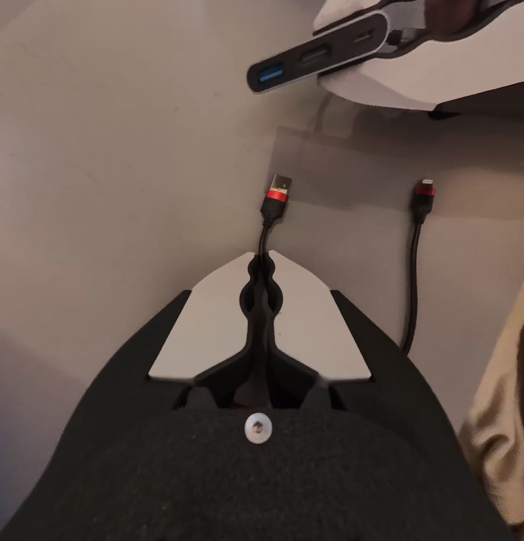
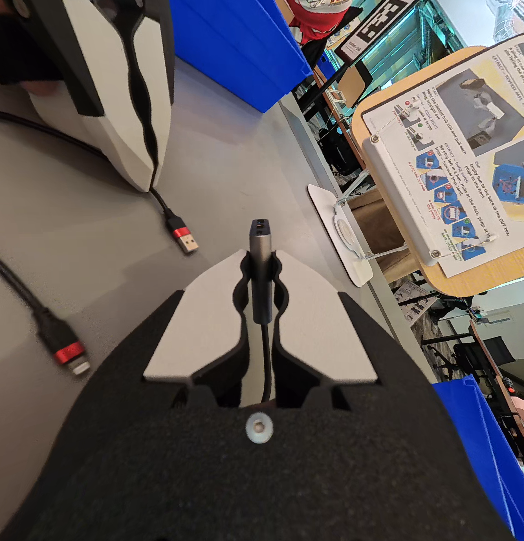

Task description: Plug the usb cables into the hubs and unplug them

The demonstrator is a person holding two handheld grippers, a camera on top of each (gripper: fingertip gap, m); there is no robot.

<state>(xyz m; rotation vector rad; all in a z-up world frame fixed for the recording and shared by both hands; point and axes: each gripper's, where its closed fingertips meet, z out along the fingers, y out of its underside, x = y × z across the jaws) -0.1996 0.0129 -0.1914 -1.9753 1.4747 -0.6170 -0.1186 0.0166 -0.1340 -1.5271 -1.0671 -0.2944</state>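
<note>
The left gripper is clamped on the thin black cable a little behind the USB-A plug, so the red-collared plug sticks out past the fingertips, clear of the grey table. The right gripper is clamped around the grey hub, whose port end juts forward past the fingers; in the left wrist view the hub sits up and to the right of the plug, apart from it, with the blue port at its far left end. The chief risk, as I judge it, is the grip on the cord rather than on the plug body: the cable may flex under push, letting the plug tilt or buckle at the port mouth. The plug may also meet the port upside down, or slide into the neighbouring slot. The cable's other end, the small plug, lies loose on the table to the right and could drag or snag.
</note>
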